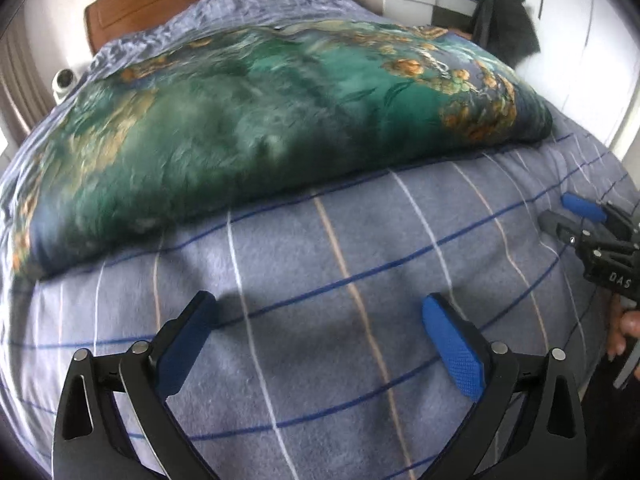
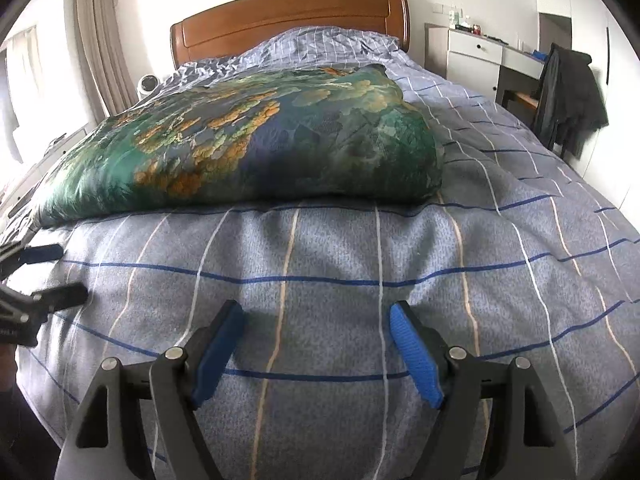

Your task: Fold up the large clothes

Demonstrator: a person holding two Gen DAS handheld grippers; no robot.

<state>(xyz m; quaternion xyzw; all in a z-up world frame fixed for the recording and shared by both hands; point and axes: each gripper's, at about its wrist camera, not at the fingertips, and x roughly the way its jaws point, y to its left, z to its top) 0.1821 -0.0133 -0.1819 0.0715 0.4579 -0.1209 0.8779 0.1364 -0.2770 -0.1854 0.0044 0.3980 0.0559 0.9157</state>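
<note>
Quilt: green floral quilt (image 2: 248,148) lies doubled on the bed (image 2: 520,216), 12 o'clock of both tongs.
Left tongs (image 1: 320,320): wide open, empty.
Right tongs (image 2: 316,330): wide open, empty.
Progress: seemingly partway; further folds left.

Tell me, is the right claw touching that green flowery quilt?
Apart. The right wrist view shows the right claw open over striped bedsheet, a band of sheet before the quilt.

Bed (image 2: 520,240) carries a folded quilt (image 2: 260,144) (green, floral).
</note>
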